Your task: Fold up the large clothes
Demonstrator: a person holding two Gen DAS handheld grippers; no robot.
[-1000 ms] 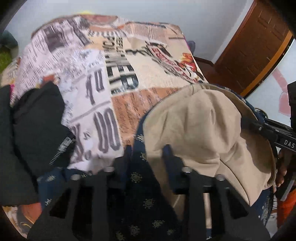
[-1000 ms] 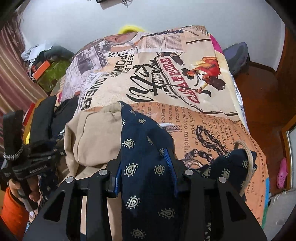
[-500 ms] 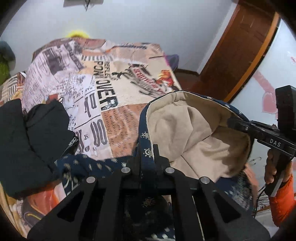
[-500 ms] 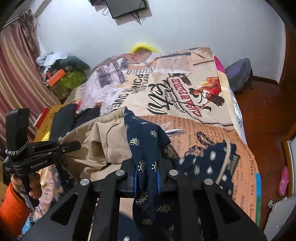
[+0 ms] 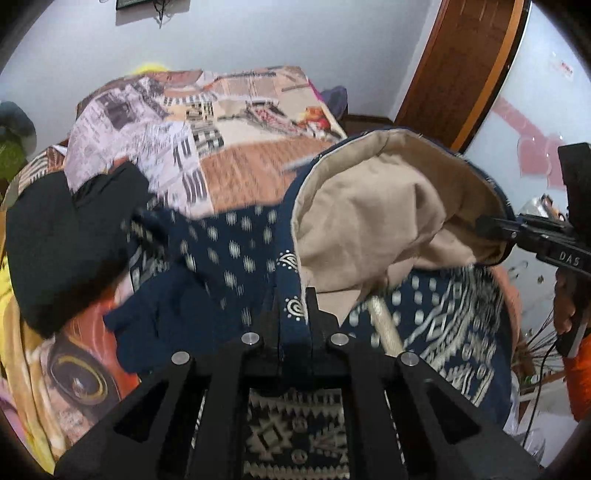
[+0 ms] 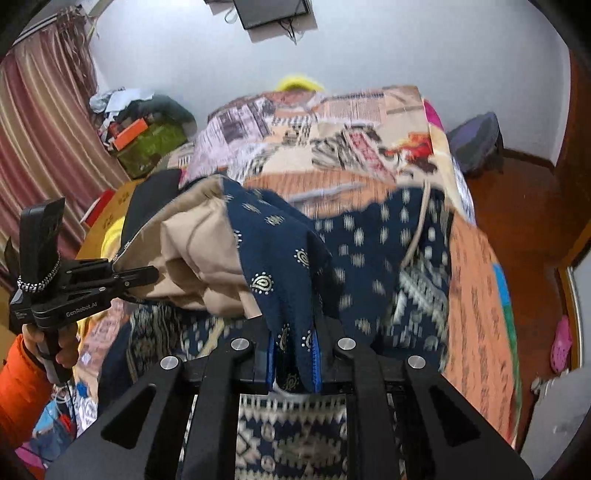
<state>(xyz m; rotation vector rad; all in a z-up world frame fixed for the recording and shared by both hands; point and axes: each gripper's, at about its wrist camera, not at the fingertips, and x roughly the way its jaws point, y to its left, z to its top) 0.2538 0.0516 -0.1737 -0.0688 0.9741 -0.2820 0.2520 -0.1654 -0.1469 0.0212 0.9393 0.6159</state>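
We are in a home bedroom.
We see a bed (image 6: 476, 258) with printed cover, striped curtain (image 6: 44, 122), wooden door (image 5: 461, 70), wall-mounted screen (image 6: 271, 13).

The left tool (image 5: 293, 314) has its jaws pinched tight on a fold of navy cloth, fingers nearly parallel. The right tool (image 6: 293, 354) is likewise clamped on cloth between its blue-edged pads (image 6: 315, 363). Both are held at about the same height, well apart — each grasped by a bare hand (image 6: 64, 349), with an orange sleeve (image 6: 18, 387) below the wrist.
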